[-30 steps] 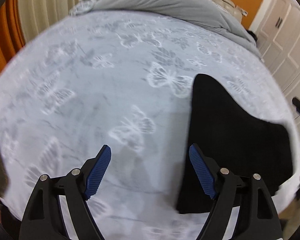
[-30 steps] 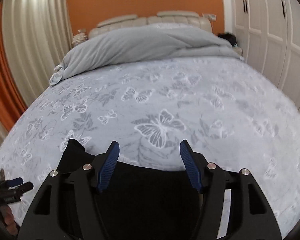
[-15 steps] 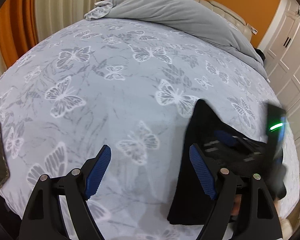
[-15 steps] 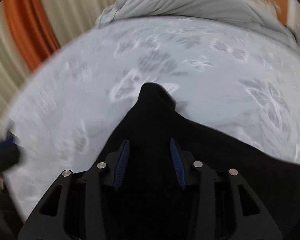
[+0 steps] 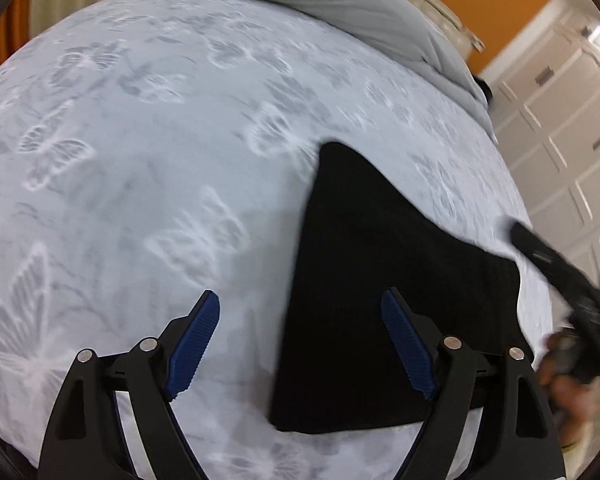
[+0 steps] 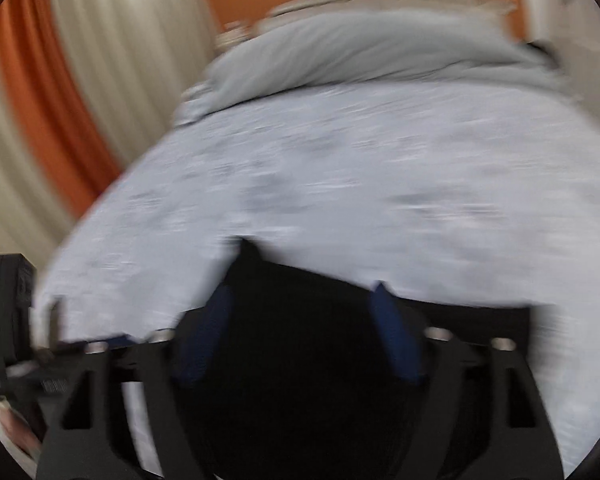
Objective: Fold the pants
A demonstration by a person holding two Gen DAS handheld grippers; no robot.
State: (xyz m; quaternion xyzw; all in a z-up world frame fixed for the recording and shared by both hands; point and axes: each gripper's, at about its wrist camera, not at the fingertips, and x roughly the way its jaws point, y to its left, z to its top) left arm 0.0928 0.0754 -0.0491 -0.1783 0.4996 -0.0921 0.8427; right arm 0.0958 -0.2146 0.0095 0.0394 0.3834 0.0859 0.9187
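Note:
Black pants (image 5: 380, 272) lie folded into a compact shape on the butterfly-print bedspread (image 5: 160, 140), near the bed's front right. My left gripper (image 5: 300, 320) is open and empty above the bed, its right finger over the pants' left edge. In the left wrist view the right gripper's black body (image 5: 560, 276) shows at the right edge, off the pants. In the blurred right wrist view the right gripper (image 6: 304, 316) is open and empty above the pants (image 6: 300, 380), which fill the space between its fingers.
A grey duvet (image 5: 320, 0) is bunched at the head of the bed, also in the right wrist view (image 6: 380, 52). White wardrobe doors (image 5: 572, 120) stand to the right. Orange and white curtains (image 6: 60, 80) hang to the left.
The right gripper has opened wider and pulled back off the pants toward the right. The left gripper shifted slightly right. The pants lie flat as before.

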